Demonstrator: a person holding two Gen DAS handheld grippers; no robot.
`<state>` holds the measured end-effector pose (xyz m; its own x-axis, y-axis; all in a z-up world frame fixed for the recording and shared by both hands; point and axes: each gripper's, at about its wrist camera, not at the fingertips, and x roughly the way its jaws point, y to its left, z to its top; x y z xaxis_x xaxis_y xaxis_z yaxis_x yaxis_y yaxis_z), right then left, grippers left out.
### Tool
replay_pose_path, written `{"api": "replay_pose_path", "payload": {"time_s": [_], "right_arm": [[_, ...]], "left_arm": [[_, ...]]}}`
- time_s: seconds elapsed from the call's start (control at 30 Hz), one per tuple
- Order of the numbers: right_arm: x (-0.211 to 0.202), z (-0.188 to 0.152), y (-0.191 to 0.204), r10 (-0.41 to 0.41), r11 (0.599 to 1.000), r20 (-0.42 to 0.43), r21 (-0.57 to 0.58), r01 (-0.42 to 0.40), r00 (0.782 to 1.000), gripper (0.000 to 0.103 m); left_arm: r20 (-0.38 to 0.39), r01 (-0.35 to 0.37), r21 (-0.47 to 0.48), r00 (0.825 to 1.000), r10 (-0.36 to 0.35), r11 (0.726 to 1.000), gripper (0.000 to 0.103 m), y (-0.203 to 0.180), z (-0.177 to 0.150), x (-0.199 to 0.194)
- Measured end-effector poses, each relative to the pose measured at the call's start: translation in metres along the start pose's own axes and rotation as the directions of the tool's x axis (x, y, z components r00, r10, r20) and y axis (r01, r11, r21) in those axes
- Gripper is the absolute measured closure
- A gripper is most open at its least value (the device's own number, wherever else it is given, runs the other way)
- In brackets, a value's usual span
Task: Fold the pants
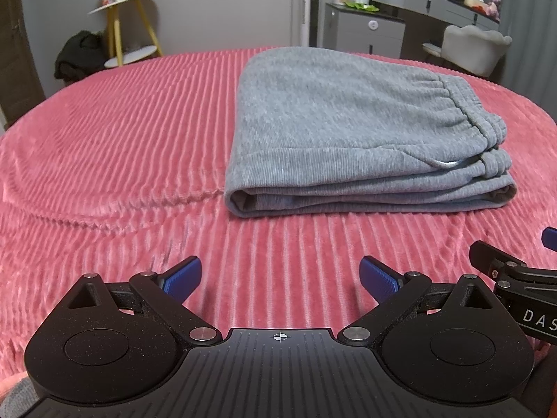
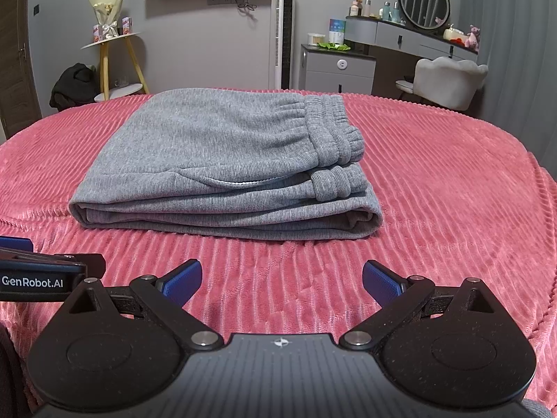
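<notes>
Grey pants (image 1: 334, 129) lie folded in a flat stack on the pink ribbed bedspread (image 1: 122, 146), waistband at the right. They also show in the right wrist view (image 2: 222, 160), centre. My left gripper (image 1: 280, 277) is open and empty, hovering over the bedspread in front of the stack, apart from it. My right gripper (image 2: 282, 280) is open and empty, also in front of the stack. Part of the right gripper shows at the right edge of the left view (image 1: 515, 275). The left gripper's side shows at the left edge of the right view (image 2: 41, 271).
Beyond the bed stand a yellow-legged side table (image 2: 115, 59), a dark bag (image 2: 75, 83) on the floor, a white tower fan (image 2: 283, 31), a grey dresser (image 2: 339, 69) and a white chair (image 2: 449, 78). The bedspread (image 2: 452, 188) extends to both sides of the stack.
</notes>
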<state>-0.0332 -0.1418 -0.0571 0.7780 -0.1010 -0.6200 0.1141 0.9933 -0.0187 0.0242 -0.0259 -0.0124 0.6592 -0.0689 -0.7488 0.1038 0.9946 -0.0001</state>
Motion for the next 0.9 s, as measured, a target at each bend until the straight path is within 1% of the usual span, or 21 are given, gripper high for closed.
{"api": "replay_pose_path", "payload": {"time_s": [0.9], "right_arm": [[-0.0009,-0.0002,0.0006,-0.001,1.0,0.003,0.0,0.001,1.0,0.004]], "left_arm": [[-0.001,0.006,-0.004,1.0,-0.006,1.0,0.003,0.0004,0.0002,-0.0002]]}}
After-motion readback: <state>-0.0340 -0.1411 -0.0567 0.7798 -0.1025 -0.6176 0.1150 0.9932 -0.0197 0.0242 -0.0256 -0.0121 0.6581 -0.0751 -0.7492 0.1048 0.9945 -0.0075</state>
